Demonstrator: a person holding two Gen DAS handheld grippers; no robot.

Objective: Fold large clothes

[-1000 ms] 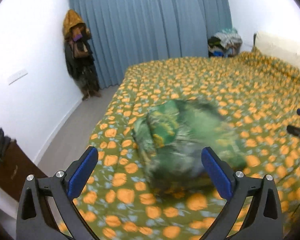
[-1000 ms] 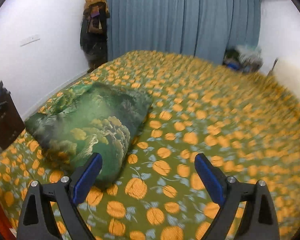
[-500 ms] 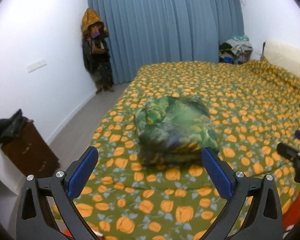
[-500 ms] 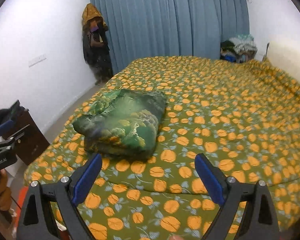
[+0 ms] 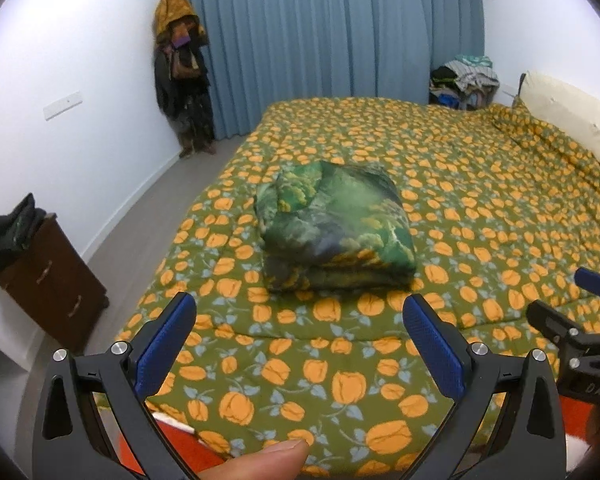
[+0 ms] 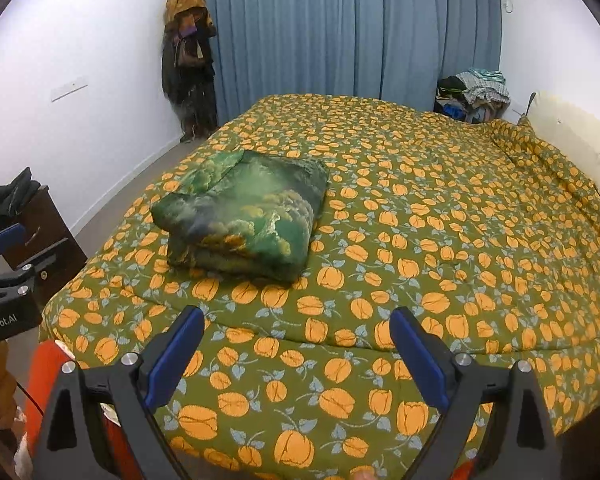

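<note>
A folded green patterned garment (image 5: pixel 336 228) lies as a thick square bundle near the foot corner of the bed (image 5: pixel 480 208), on the orange-flowered cover. In the right wrist view the same bundle (image 6: pixel 244 216) sits left of centre. My left gripper (image 5: pixel 300 320) is open and held back over the bed's edge, with nothing between its blue pads. My right gripper (image 6: pixel 296 332) is open too, empty, and well short of the bundle. Each gripper shows at the edge of the other's view: the right gripper (image 5: pixel 572 320) and the left gripper (image 6: pixel 8 268).
A dark wooden cabinet (image 5: pixel 48 280) with dark clothes on top stands by the left wall. Coats (image 5: pixel 180 72) hang in the corner beside blue curtains (image 5: pixel 332 40). A clothes pile (image 5: pixel 464 80) and a pale pillow (image 5: pixel 572 112) lie at the far right. Grey floor runs left of the bed.
Both grippers have drawn back from the bundle toward the foot of the bed, so it looks smaller and farther. Both stayed open and the bundle stayed put.
</note>
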